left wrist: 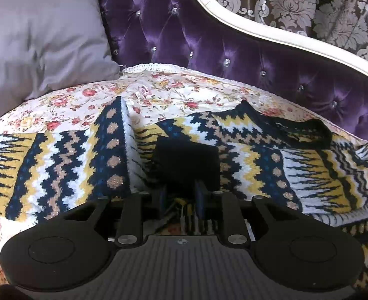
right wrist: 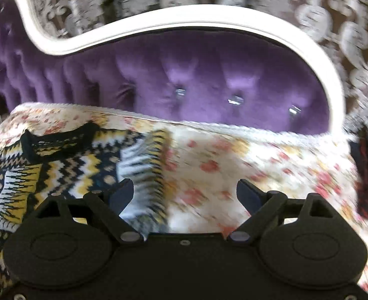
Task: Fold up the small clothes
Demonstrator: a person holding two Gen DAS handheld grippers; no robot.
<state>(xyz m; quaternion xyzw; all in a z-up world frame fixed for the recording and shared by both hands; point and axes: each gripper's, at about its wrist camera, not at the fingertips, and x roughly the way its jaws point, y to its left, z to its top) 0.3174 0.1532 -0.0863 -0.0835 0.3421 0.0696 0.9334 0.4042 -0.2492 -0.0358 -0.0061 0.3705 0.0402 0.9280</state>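
A knitted sweater (left wrist: 59, 160) in navy, yellow, white and tan zigzags lies spread on a floral quilt (left wrist: 174, 95). Its black collar (left wrist: 301, 130) is at the right, and a sleeve is folded across the body. The sleeve's black cuff (left wrist: 186, 160) lies just past my left gripper (left wrist: 181, 195). That gripper's blue pads (left wrist: 199, 195) stand a narrow gap apart, with patterned knit showing through the gap. In the blurred right wrist view the sweater (right wrist: 59, 172) and its collar (right wrist: 59, 137) are at the left. My right gripper (right wrist: 185, 195) is wide open and holds nothing, its left fingertip over the sweater's edge.
A grey pillow (left wrist: 34, 37) leans at the back left. The purple tufted sofa back (left wrist: 184, 37) with its white curved frame (left wrist: 259, 30) rises behind the quilt. Bare quilt (right wrist: 259, 165) stretches right of the sweater. A dark red object (right wrist: 366, 175) is at the far right.
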